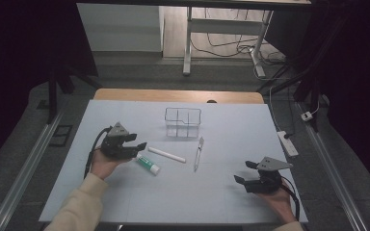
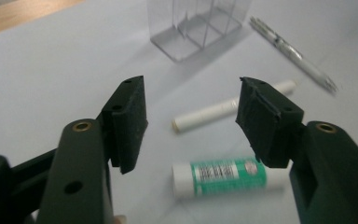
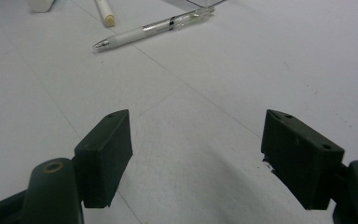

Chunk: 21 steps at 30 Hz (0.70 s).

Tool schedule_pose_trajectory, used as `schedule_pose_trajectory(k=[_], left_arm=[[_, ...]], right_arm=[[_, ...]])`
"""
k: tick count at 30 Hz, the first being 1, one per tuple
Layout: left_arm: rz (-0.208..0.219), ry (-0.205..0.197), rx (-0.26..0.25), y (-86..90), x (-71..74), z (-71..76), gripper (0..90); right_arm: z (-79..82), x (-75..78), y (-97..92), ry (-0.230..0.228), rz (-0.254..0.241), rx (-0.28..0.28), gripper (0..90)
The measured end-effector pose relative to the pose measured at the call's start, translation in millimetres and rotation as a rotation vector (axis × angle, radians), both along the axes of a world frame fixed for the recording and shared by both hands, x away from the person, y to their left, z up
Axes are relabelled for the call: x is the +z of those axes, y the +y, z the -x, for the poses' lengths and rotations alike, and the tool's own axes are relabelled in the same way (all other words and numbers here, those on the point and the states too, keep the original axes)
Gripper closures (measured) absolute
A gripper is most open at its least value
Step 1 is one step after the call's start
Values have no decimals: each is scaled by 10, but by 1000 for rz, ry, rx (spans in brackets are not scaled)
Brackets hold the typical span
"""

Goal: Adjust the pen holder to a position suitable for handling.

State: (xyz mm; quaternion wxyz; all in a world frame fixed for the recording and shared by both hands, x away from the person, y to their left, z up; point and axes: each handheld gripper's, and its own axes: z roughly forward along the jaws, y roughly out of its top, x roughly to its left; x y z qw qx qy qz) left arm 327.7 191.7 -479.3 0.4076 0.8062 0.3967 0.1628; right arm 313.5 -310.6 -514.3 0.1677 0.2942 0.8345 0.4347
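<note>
Just ahead of the left gripper (image 1: 137, 146), on the white table (image 1: 125, 192), lies a glue stick (image 2: 223, 175), flat on its side with nothing pressing on it. Its jaws stand apart and grasp nothing; the glue stick sits below and between them in the left gripper view. It looks like a short round tube with a green label, a printed barcode patch and a white cap end. I judge it light and stiff, with a smooth plastic skin that may roll or slip, so the middle of the green barrel, taken across its width, seems the safest hold. Beside it lies a white marker (image 2: 235, 105), and farther off a pen (image 1: 199, 153) near a clear organizer (image 1: 183, 122). The right gripper (image 1: 243, 173) rests well apart near the table's front edge, jaws wide and empty
</note>
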Motion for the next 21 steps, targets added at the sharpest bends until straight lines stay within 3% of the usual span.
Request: schedule_pose_trajectory(k=[6,21], left_arm=[[-2,19,5,106,-124,242,393],[-34,30,18,289,-310,576,378]], right_arm=[[0,-4,7,0,3,1,238],[-4,-22,23,-14,3,-8,232]])
